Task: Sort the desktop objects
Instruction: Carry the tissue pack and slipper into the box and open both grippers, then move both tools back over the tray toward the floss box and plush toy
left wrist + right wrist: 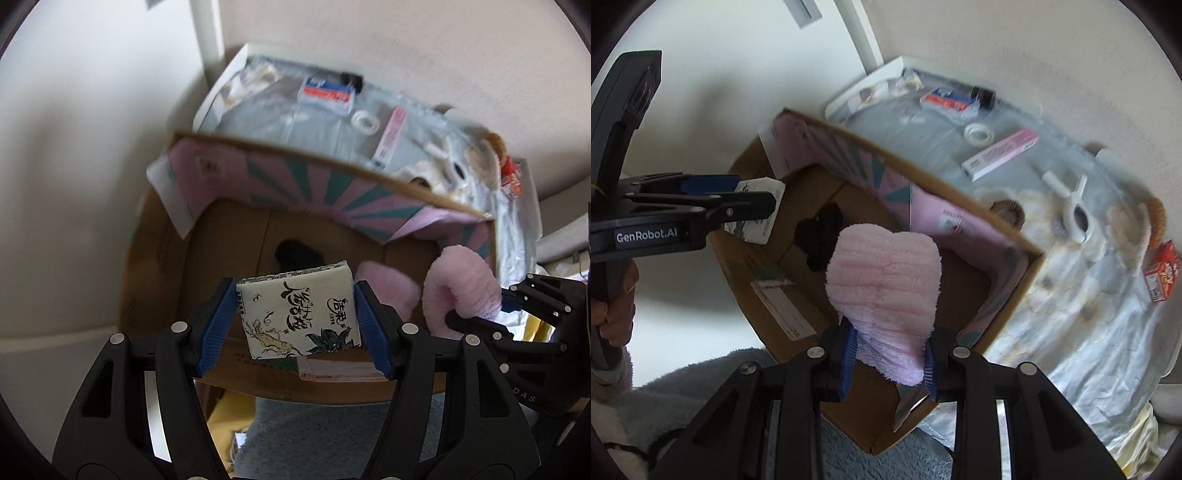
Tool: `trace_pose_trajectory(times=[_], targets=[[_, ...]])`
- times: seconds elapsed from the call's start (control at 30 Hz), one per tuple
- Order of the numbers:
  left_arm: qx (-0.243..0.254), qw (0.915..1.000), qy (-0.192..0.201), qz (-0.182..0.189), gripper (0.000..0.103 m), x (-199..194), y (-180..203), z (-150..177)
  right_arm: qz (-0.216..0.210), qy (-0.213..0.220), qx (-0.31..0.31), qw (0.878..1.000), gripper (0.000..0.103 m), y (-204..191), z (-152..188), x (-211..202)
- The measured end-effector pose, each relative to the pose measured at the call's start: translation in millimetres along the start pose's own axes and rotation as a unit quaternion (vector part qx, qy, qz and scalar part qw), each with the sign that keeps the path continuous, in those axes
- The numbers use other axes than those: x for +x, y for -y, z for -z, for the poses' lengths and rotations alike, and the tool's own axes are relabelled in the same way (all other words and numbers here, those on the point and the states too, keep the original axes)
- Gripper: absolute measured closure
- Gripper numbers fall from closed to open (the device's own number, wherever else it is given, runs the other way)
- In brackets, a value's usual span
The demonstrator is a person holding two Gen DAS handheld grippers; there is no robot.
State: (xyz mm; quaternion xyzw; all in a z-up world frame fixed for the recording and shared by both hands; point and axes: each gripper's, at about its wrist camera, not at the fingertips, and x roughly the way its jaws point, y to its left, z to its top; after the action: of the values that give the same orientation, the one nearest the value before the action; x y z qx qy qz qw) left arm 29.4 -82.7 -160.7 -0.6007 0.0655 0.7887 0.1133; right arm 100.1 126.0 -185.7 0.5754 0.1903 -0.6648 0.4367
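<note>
Carrying two finds over the open cardboard box (pixel 229 236): left gripper (pixel 295 317) half-spread and clamped on a tissue pack (pixel 299 314), right gripper (pixel 889 360) nearly closed on a pink fluffy cloth (pixel 882 280). Judged next: lower both below the rim, then spread the jaws.

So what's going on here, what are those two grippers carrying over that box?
A person is sorting things off a table into an open cardboard box. The left gripper is clamped on a white tissue pack, and the right gripper is clamped on a fluffy pink cloth. Both are held above the box, which already has a dark item on its floor. A pink carton, a tape roll and a small red box are on the table's cloth.
</note>
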Motion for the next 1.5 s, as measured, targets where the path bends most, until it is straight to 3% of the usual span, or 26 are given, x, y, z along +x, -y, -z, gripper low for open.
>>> trace_pose_trajectory(times=[0.17,0.37,0.43,0.47,0.5,0.6,1.0,1.27,1.5], targets=[[-0.008,0.9997,-0.022,-0.003,0.041,19.3,0.3,10.8,0.001,-0.011,-0.013,1.000,0.075,-3.2,4.6,5.0],[-0.006,0.9998,-0.017,0.006,0.039,12.5,4.5,9.9,0.009,-0.003,-0.041,0.999,0.070,-14.7,8.1,-1.4],[-0.010,0.9995,-0.029,0.013,0.026,12.3,7.0,7.0,0.014,-0.002,-0.049,0.999,0.058,-18.6,7.8,-1.0],[-0.012,0.9993,-0.033,0.010,0.011,11.4,8.7,5.9,0.022,-0.004,-0.055,0.998,0.051,-21.4,7.2,-0.2],[-0.010,0.9995,-0.029,0.010,0.008,9.4,10.2,5.6,0.035,-0.003,-0.064,0.997,0.046,-24.7,6.8,0.0],[0.002,1.0000,-0.001,0.006,0.007,-2.9,15.8,4.9,0.065,0.012,-0.091,0.994,0.040,-35.3,7.7,-4.4],[0.039,0.9992,0.010,-0.001,0.007,-15.3,31.6,-5.0,0.083,0.038,-0.089,0.992,0.040,-39.9,11.8,-12.8],[0.039,0.9991,-0.007,0.014,0.007,-6.6,40.6,-11.1,0.086,0.067,-0.038,0.993,0.040,-21.2,15.9,-26.2],[0.055,0.9983,0.013,0.011,0.007,-15.0,53.1,-36.3,0.082,0.118,0.034,0.989,0.040,15.0,23.8,-56.7]])
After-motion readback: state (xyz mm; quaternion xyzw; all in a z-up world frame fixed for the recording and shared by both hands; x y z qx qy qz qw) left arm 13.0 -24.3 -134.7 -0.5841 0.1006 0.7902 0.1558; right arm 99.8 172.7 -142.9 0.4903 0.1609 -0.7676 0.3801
